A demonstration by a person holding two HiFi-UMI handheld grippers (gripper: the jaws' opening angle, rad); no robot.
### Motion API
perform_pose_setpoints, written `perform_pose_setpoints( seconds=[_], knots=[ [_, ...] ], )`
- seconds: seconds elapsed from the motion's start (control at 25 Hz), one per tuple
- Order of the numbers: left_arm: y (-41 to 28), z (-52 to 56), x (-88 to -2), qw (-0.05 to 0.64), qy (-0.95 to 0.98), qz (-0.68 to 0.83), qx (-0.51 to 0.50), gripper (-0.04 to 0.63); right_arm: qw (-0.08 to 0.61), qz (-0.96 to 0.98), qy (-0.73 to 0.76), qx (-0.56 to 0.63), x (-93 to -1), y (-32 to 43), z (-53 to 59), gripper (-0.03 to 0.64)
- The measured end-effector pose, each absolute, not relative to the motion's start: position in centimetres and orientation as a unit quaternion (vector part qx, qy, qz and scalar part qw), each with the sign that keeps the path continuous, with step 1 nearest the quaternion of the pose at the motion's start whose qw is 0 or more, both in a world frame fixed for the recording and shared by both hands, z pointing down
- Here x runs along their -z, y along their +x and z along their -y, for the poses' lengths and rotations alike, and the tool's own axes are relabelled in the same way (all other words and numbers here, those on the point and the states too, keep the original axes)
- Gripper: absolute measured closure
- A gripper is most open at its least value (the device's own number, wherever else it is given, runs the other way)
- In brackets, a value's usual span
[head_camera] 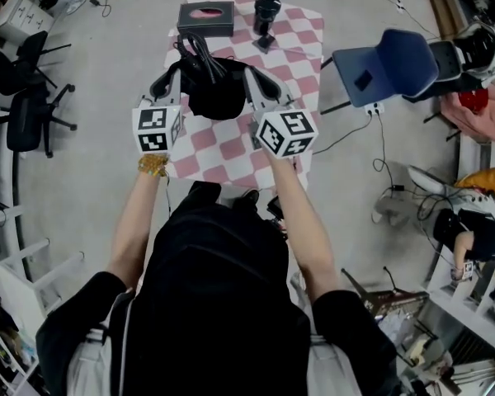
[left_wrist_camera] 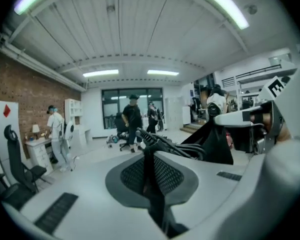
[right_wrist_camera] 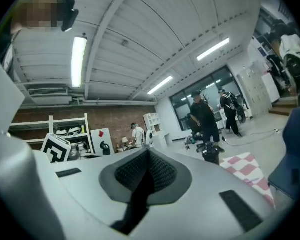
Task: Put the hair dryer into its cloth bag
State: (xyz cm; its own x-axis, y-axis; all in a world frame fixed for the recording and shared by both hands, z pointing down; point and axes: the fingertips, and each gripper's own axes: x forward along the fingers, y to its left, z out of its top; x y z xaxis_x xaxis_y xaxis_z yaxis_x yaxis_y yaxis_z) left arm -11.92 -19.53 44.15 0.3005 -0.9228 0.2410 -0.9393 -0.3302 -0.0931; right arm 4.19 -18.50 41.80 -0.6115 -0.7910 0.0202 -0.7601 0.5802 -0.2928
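The black cloth bag (head_camera: 217, 96) hangs above the pink-and-white checkered table (head_camera: 231, 151), held up between both grippers. A looped black cord (head_camera: 200, 54) of the hair dryer sticks out of the bag's top; the dryer's body is hidden inside. My left gripper (head_camera: 181, 74) is shut on the bag's left edge, my right gripper (head_camera: 251, 79) on its right edge. In the left gripper view the left gripper (left_wrist_camera: 150, 156) pinches a black strip of fabric, with the cord (left_wrist_camera: 177, 146) and bag (left_wrist_camera: 217, 141) beyond. The right gripper (right_wrist_camera: 149, 158) likewise pinches black fabric.
A dark box with a pink opening (head_camera: 206, 16) and a black upright object (head_camera: 266, 11) stand at the table's far end. A blue chair (head_camera: 388, 64) stands right of the table, office chairs (head_camera: 29, 97) to the left. People stand far off across the room (left_wrist_camera: 132, 121).
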Motion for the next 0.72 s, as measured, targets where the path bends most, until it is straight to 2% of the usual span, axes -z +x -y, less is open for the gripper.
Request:
perform_pose_setpoints(
  seconds=[0.08,0.24,0.6,0.72],
  knots=[
    [-11.5,19.5,-43.0,0.009,0.808,0.576,-0.12,0.578,0.061,-0.888,-0.439,0.126,-41.4,4.3,18.1,0.595],
    [-12.0,20.3,-42.7,0.012,0.805,0.583,-0.111,0.578,0.063,-0.873,-0.462,0.143,-41.9,5.2,18.5,0.595],
    [-8.9,20.5,-43.1,-0.024,0.822,0.555,-0.126,0.577,0.033,-0.886,-0.437,0.15,-42.8,4.9,19.9,0.595],
    [-8.5,20.5,-42.1,-0.063,0.828,0.544,-0.125,0.577,0.005,-0.898,-0.422,0.128,-42.1,5.9,19.9,0.595]
  ],
)
